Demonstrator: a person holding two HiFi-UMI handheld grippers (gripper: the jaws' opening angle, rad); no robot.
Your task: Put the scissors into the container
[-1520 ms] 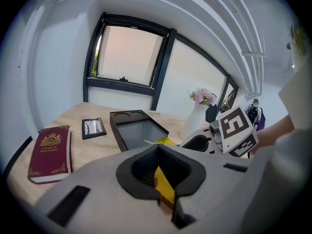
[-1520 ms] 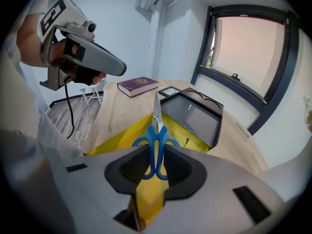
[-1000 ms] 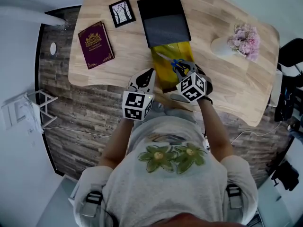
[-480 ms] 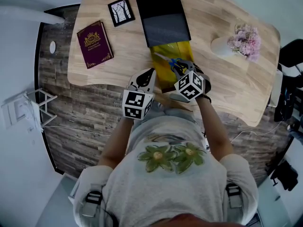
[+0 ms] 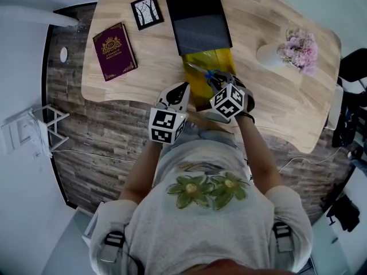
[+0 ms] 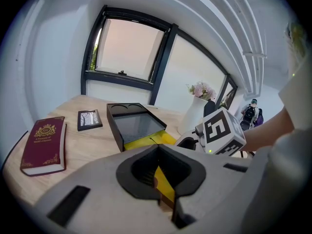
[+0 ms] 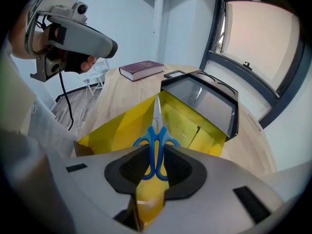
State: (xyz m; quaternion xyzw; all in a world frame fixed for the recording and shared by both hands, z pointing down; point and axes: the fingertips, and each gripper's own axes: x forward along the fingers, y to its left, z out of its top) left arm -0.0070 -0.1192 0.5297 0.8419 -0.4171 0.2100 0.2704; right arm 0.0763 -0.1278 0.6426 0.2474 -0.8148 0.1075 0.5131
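Observation:
The yellow container (image 5: 211, 62) lies open on the wooden table, its far end under a black sleeve (image 5: 198, 22). My right gripper (image 7: 155, 162) is shut on the blue handles of the scissors (image 7: 157, 147). Their closed blades point forward over the yellow container (image 7: 185, 121). In the head view the scissors (image 5: 205, 73) hang over the container's near half, just ahead of my right gripper (image 5: 219, 85). My left gripper (image 6: 158, 179) is shut on the container's near wall (image 6: 165, 186), at the table's front edge. From above, my left gripper (image 5: 178, 94) sits left of the right one.
A burgundy book (image 5: 114, 51) and a small framed picture (image 5: 144, 12) lie at the table's left. A white vase of pink flowers (image 5: 287, 51) stands at the right. The table's front edge runs just behind both grippers, with wood-pattern floor below.
My right gripper has edged slightly forward and left with the scissors over the container. The left gripper has barely moved.

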